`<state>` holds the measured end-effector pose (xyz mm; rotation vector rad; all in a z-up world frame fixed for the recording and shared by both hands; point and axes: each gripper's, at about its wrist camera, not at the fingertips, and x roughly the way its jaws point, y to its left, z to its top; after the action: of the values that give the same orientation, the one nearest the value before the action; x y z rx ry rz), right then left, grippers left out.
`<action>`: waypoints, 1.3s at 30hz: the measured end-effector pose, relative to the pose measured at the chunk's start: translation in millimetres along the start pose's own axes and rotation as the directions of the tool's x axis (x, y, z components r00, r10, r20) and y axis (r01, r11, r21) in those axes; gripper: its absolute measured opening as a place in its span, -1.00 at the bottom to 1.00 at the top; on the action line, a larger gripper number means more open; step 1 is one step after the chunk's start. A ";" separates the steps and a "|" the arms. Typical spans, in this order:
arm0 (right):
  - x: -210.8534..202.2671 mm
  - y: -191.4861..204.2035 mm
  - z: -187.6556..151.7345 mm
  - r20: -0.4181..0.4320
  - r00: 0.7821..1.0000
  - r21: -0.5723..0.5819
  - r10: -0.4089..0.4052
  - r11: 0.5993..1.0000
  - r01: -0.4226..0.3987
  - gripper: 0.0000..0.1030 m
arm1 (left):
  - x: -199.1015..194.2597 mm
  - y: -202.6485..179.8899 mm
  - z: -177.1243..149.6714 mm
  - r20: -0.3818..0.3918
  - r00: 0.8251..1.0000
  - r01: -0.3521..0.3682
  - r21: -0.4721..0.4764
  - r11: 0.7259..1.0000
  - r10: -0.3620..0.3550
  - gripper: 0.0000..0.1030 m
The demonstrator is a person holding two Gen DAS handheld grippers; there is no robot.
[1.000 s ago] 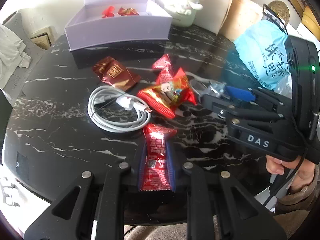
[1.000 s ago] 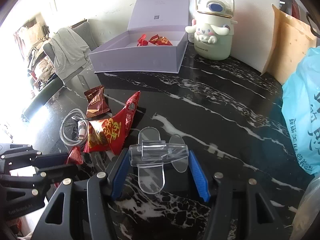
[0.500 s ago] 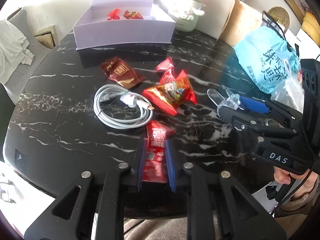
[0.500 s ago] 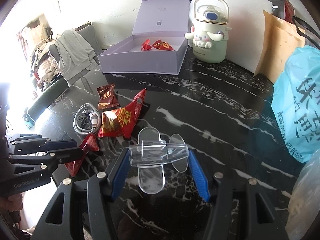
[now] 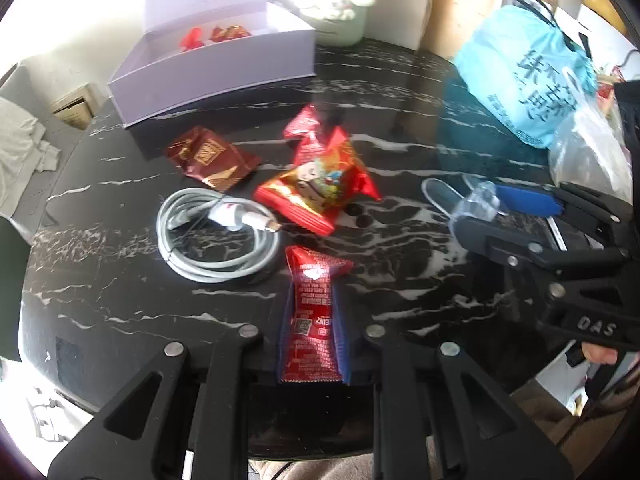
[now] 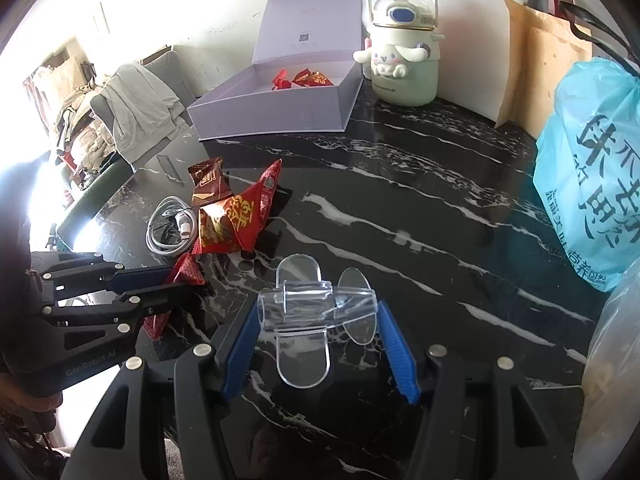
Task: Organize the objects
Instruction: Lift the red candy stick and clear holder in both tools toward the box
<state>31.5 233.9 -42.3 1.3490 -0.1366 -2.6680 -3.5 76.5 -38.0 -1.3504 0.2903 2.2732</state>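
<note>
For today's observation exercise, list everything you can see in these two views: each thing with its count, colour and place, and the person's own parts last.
Gift box: one, lilac, lid open, far side of table, red packets inside.
Kettle: one, cream, right of the box.
Brown packet: one, dark red-brown, near the box.
Red snack packets: two, overlapping, mid-table.
Cable: one, white, coiled, left of the packets.
Plastic bag: one, blue, right edge of table.
Table: one, black marble.
Red sachet: one, in the left gripper.
Clear plastic piece: one, in the right gripper.
Hand: one, on the right gripper's handle.
</note>
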 end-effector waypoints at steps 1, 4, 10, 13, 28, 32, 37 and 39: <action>0.3 -0.3 0.3 -0.002 1.000 0.001 0.000 1.000 0.000 0.17 | 0.2 1.0 0.9 -0.002 0.999 0.038 -0.001 0.999 -0.038 -0.66; 2.1 -0.7 1.5 -0.009 1.000 -0.003 0.004 1.000 -0.004 0.17 | -1.6 2.2 4.2 0.001 0.998 0.067 -0.002 0.998 -0.067 -0.66; 4.8 1.6 5.1 -0.019 1.000 -0.022 0.010 1.000 -0.010 0.17 | -9.5 4.2 11.0 0.009 0.997 0.071 0.000 0.997 -0.071 -0.66; 3.6 4.4 8.8 -0.017 1.000 -0.038 0.009 0.999 -0.010 0.17 | -13.4 7.3 15.2 0.016 0.997 0.072 -0.006 0.997 -0.072 -0.66; -10.3 20.7 43.0 0.026 0.995 -0.096 0.093 0.991 -0.090 0.16 | -35.2 24.0 48.0 0.088 0.995 0.050 -0.045 0.998 -0.046 -0.66; -11.5 22.0 52.7 0.042 0.995 -0.107 0.088 0.991 -0.083 0.16 | -38.0 29.7 54.3 0.100 0.994 0.039 -0.056 0.998 -0.033 -0.66; -8.6 23.4 65.0 0.047 0.996 -0.127 0.081 0.989 -0.074 0.16 | -42.0 40.3 63.8 0.122 0.992 0.032 -0.069 0.997 -0.023 -0.66; -7.8 25.0 70.7 0.051 0.996 -0.139 0.079 0.988 -0.071 0.16 | -42.5 47.1 68.4 0.127 0.992 0.022 -0.082 0.996 -0.011 -0.66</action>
<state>-18.7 211.6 9.4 1.2034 -0.0099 -2.6014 -62.6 51.6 29.7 -1.2375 0.1423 2.3683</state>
